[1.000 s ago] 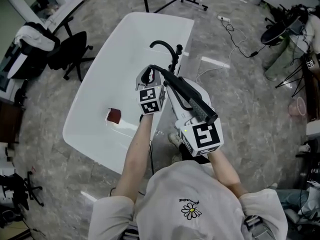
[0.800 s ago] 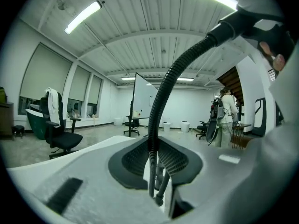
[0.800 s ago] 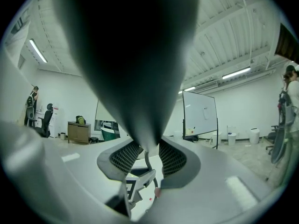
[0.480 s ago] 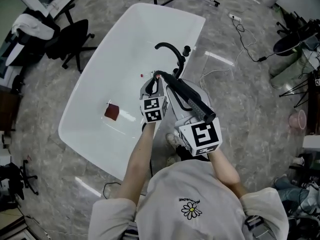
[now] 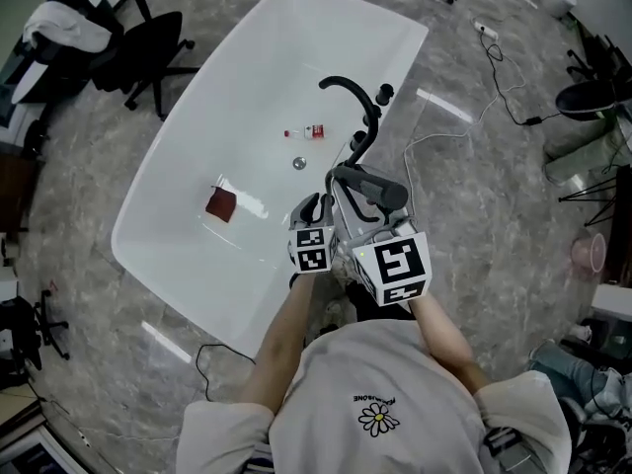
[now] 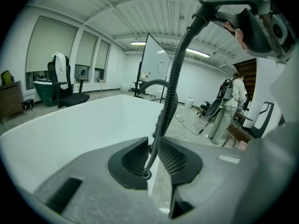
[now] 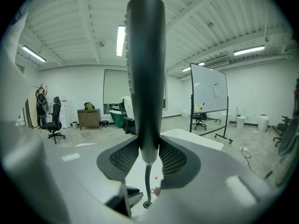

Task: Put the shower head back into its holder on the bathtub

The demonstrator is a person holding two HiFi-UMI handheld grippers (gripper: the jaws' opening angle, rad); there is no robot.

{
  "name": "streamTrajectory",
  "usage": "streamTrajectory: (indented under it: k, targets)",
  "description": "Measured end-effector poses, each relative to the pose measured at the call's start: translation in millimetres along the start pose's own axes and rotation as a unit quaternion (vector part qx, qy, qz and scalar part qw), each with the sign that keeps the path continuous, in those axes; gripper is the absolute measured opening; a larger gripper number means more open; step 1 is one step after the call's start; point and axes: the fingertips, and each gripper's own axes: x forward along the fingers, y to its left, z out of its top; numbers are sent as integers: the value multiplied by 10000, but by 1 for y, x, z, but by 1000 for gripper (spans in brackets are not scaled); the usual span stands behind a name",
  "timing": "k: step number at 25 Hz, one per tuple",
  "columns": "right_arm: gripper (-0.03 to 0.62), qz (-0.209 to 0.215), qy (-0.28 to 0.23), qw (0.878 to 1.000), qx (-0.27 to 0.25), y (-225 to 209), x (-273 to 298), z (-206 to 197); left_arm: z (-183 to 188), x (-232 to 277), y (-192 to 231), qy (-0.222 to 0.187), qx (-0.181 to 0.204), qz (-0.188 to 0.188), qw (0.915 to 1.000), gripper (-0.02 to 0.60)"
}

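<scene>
Shower head [image 5: 373,187]: dark and long, held above the near rim of the bathtub [image 5: 188,166], just on the person's side of the black faucet [image 5: 346,89].
Right gripper [image 7: 148,154]: jaws clenched on the shower head's handle, which stands up between them.
Left gripper [image 6: 152,158]: jaws clamped on the ribbed hose [image 6: 174,80], below the head.
Progress: the head is lifted and close to the faucet end, but not seated yet. I cannot pick out the holder itself, so I judge it is beside the faucet column.
Left to do: bring the head to the holder, lower it in, then let go of head and hose.
In the tub: a red block [image 5: 222,205], a small red and white item [image 5: 313,132] and the drain [image 5: 299,163], all well apart from the jaws.
In the way: the faucet spout arches near the likely path, and the hose could snag on it.
Around: office chairs [image 5: 148,42] and floor cables [image 5: 494,77], well clear.
</scene>
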Motion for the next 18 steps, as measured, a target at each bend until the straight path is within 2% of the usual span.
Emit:
streamTrajectory:
  k: [3, 6, 9, 18]
  targets:
    - [137, 39, 273, 9996, 17, -5, 16, -23, -19, -2, 12, 177, -230, 187, 9994, 52]
    - [135, 103, 573, 9982, 155, -13, 30, -48, -23, -3, 23, 211, -386, 387, 9983, 39]
    - [137, 142, 917, 9954, 224, -17, 46, -79, -19, -2, 38, 170, -446, 557, 9973, 28]
    - [137, 256, 1740, 9842, 223, -13, 96, -162, -4, 0, 65, -25, -673, 715, 9952, 11]
